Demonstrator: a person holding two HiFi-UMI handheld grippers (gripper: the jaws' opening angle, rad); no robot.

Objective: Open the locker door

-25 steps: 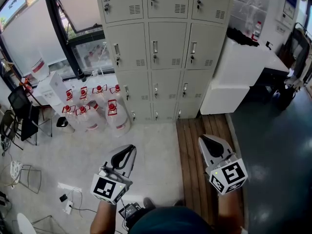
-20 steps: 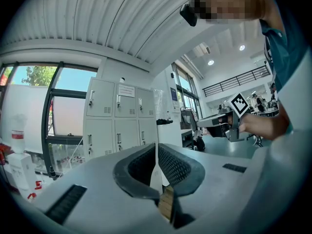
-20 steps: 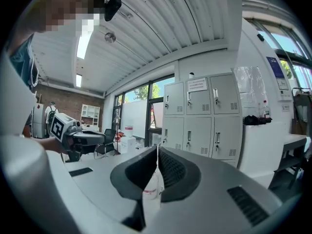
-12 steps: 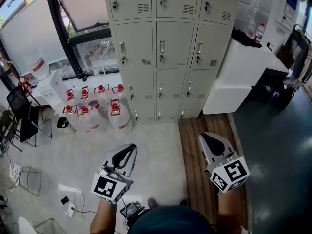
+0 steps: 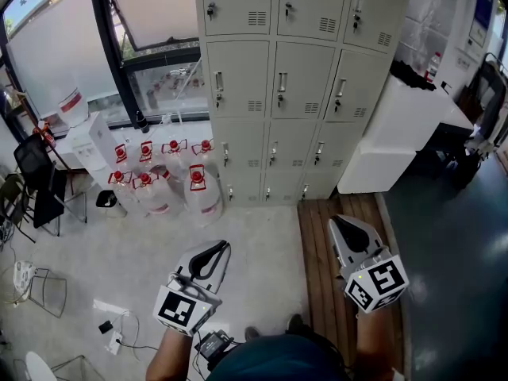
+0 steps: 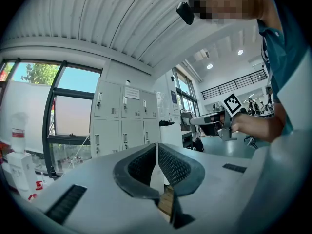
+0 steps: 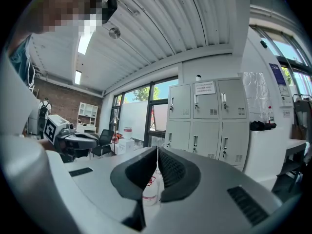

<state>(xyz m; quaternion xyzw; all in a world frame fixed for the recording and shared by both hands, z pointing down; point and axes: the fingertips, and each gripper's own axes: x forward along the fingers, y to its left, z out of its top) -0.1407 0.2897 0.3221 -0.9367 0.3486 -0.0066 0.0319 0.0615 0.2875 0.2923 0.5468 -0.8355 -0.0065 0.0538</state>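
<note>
A bank of pale grey lockers [image 5: 294, 78] stands ahead against the wall, every door closed, each with a small handle and vent. The same lockers [image 6: 124, 123] show small in the left gripper view, and the lockers [image 7: 207, 121] fill the middle right of the right gripper view. My left gripper [image 5: 225, 248] hangs low over the floor, well short of the lockers, shut with nothing between its jaws. My right gripper [image 5: 336, 223] is held level with it over the wooden strip, also shut and empty. Neither touches a door.
Several large water jugs with red caps [image 5: 171, 177] crowd the floor left of the lockers. A white counter [image 5: 405, 125] juts out at the right. Black chairs [image 5: 36, 181] and a window wall [image 5: 71, 46] line the left. Cables [image 5: 119, 332] lie near my feet.
The view has drawn closer to the lockers and tilted up slightly; the lockers sit lower and larger in frame. Both grippers keep their pose, still shut.
</note>
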